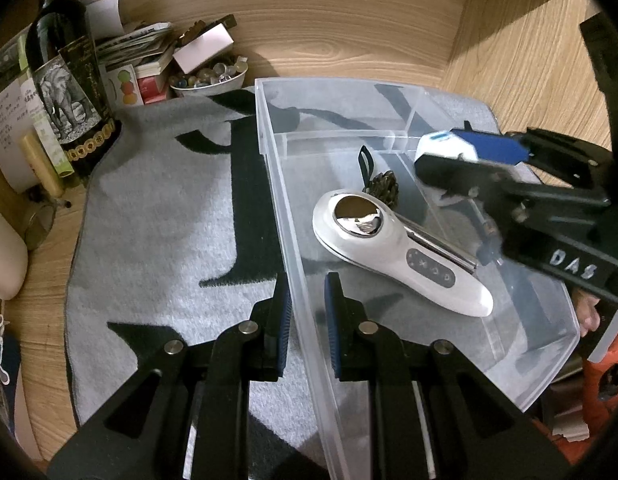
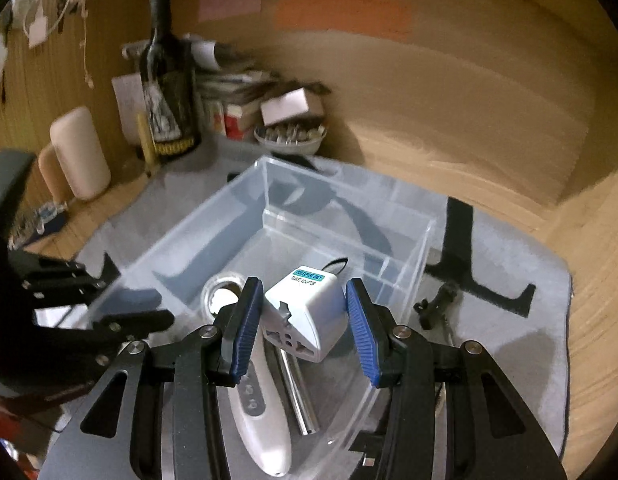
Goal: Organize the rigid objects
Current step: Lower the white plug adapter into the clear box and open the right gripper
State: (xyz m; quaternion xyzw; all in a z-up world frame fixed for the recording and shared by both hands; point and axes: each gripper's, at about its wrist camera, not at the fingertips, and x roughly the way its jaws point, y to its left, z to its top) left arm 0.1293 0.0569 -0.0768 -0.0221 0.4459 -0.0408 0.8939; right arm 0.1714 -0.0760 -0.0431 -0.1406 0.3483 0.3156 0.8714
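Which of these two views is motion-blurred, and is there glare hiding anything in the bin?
Right wrist view: background smeared, wine bottle and wall notes soft, while the travel adapter between the jaws stays sharp. Left wrist view: mostly crisp, slight blur on the right gripper; the massager head mirrors light, and the clear bin shows mild reflections, hiding nothing. Both views bend at the edges.

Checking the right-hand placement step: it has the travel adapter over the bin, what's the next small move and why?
Probably lower a little and open. The right gripper holds the white travel adapter above the clear bin, over the white handheld device and metal tube inside. The left gripper pinches the bin's wall. Aim for bare floor beside the device.
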